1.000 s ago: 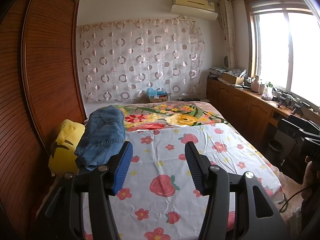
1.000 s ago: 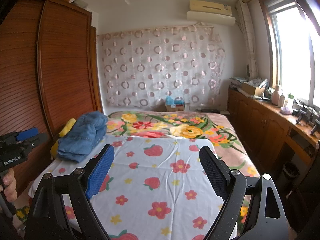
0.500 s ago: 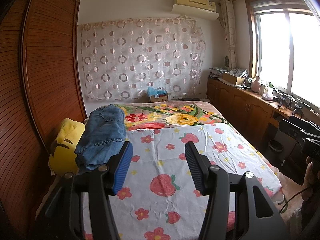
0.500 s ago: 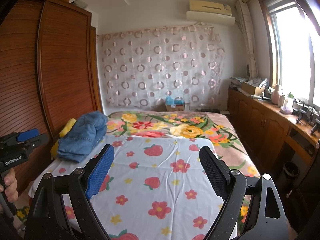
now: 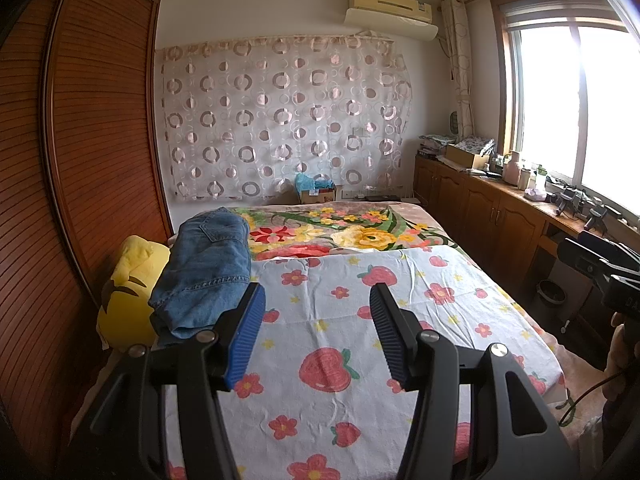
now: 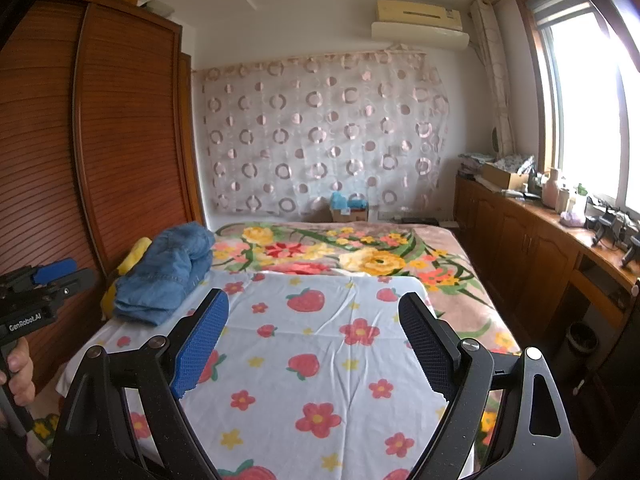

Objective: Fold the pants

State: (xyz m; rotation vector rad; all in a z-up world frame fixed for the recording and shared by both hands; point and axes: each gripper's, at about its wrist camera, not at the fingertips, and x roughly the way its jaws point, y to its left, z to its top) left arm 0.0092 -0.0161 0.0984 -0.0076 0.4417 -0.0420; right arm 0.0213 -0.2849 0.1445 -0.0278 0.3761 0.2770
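Observation:
Blue denim pants (image 5: 206, 272) lie bunched in a heap at the left side of the bed, partly on a yellow plush toy (image 5: 128, 284). They also show in the right wrist view (image 6: 168, 272). My left gripper (image 5: 316, 300) is open and empty, held above the strawberry-print sheet (image 5: 360, 340), just right of the pants. My right gripper (image 6: 314, 306) is open wide and empty above the same sheet (image 6: 320, 360). The left gripper's body (image 6: 36, 296) shows at the left edge of the right wrist view.
A wooden slatted wardrobe (image 5: 60, 200) stands close along the bed's left side. A floral blanket (image 5: 348, 236) covers the far half of the bed. Wooden cabinets (image 5: 492, 216) with clutter run under the window on the right. A box (image 5: 316, 194) sits beyond the bed.

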